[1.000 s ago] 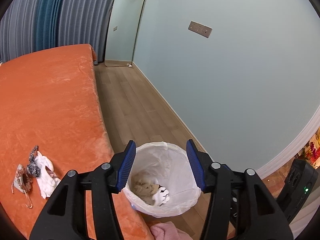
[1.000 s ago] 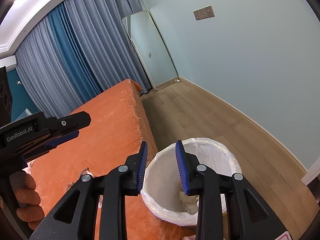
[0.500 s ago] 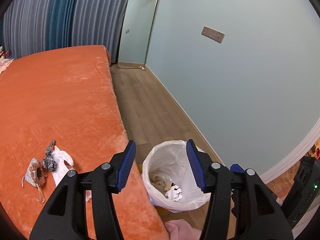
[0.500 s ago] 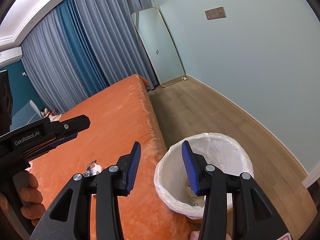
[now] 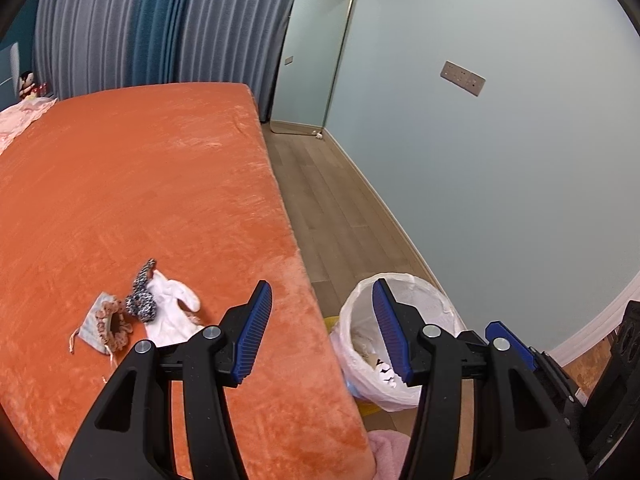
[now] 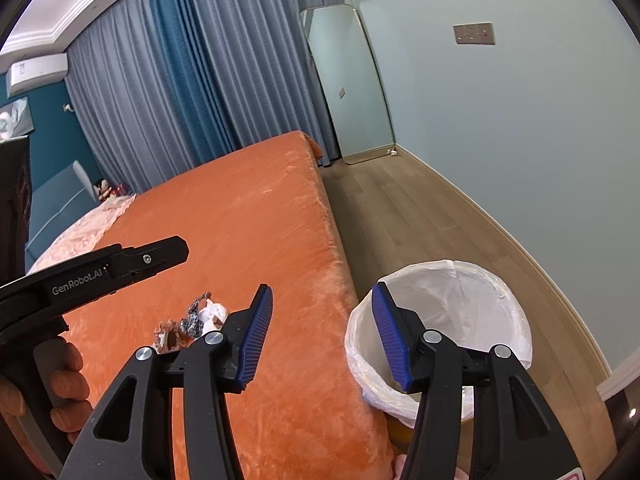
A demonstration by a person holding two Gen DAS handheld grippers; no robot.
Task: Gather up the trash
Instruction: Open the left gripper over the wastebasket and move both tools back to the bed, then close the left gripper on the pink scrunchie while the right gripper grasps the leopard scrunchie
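Note:
A small pile of trash lies on the orange bed (image 5: 140, 184): a crumpled face mask (image 5: 102, 322), a speckled dark scrap (image 5: 141, 296) and a white crumpled piece (image 5: 172, 312). The pile also shows in the right wrist view (image 6: 196, 322). A bin lined with a white bag (image 5: 404, 344) stands on the floor by the bed edge, with trash inside; it also shows in the right wrist view (image 6: 452, 320). My left gripper (image 5: 322, 332) is open and empty above the bed edge, right of the pile. My right gripper (image 6: 322, 334) is open and empty between bed and bin.
A wooden floor strip (image 5: 332, 208) runs between the bed and the pale wall. A mirror (image 5: 312, 56) leans at the far end by the curtains. A pink cloth (image 5: 386, 454) lies on the floor near the bin. Dark equipment (image 5: 624, 356) stands at the right.
Both grippers have drawn back from over the bin toward the bed. The right gripper has opened wider. The trash pile sits nearer the middle of the left view.

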